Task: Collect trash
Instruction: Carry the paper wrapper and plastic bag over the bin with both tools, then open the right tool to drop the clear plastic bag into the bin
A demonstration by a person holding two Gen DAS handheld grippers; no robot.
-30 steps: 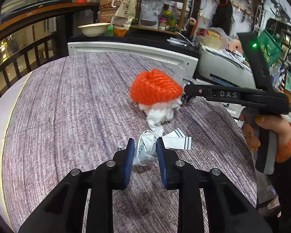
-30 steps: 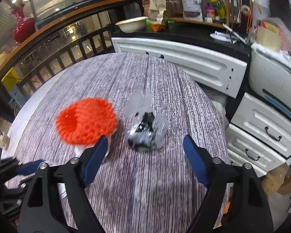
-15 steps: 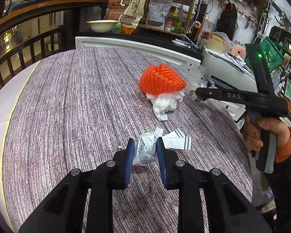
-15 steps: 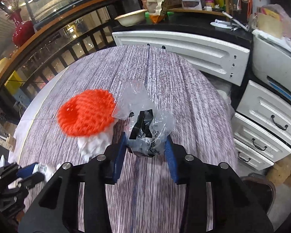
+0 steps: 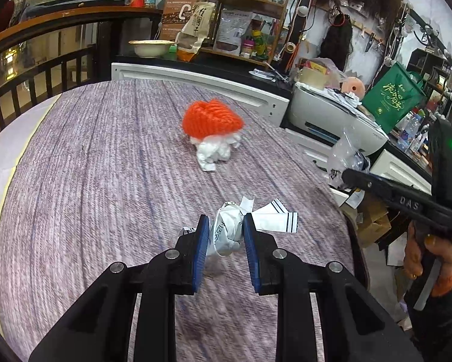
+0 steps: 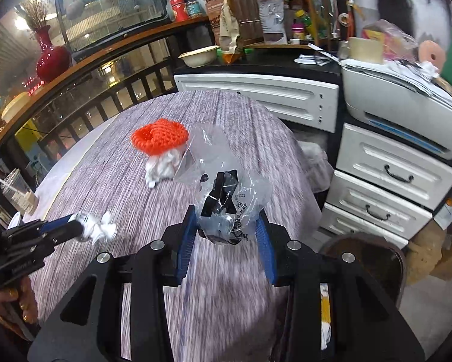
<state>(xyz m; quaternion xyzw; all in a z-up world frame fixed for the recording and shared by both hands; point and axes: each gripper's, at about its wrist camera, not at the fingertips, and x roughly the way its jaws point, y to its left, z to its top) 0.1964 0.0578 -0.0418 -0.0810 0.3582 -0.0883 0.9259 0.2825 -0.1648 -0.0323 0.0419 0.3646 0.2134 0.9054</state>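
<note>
My left gripper (image 5: 224, 232) is shut on a crumpled white wrapper (image 5: 227, 230) with black stripes, held just above the round table (image 5: 90, 181). My right gripper (image 6: 226, 229) is shut on a clear plastic bag (image 6: 226, 193) with a black part inside, lifted over the table's right edge. It also shows in the left wrist view (image 5: 346, 157). An orange knitted piece (image 5: 210, 119) lies on a crumpled white tissue (image 5: 215, 152) at the table's middle. A dark round bin (image 6: 367, 256) stands on the floor to the right.
White drawers (image 6: 388, 178) and a printer (image 6: 400, 102) stand right of the table. A white cabinet (image 5: 201, 81) is behind it, with a bowl (image 5: 149, 46) and shelves. A railing (image 6: 84, 90) curves on the left. A cup with a straw (image 6: 14, 187) sits at the far left.
My right gripper closed on the plastic bag and lifted it rightward off the table. My left gripper stayed shut on the wrapper and drew back from the orange piece.
</note>
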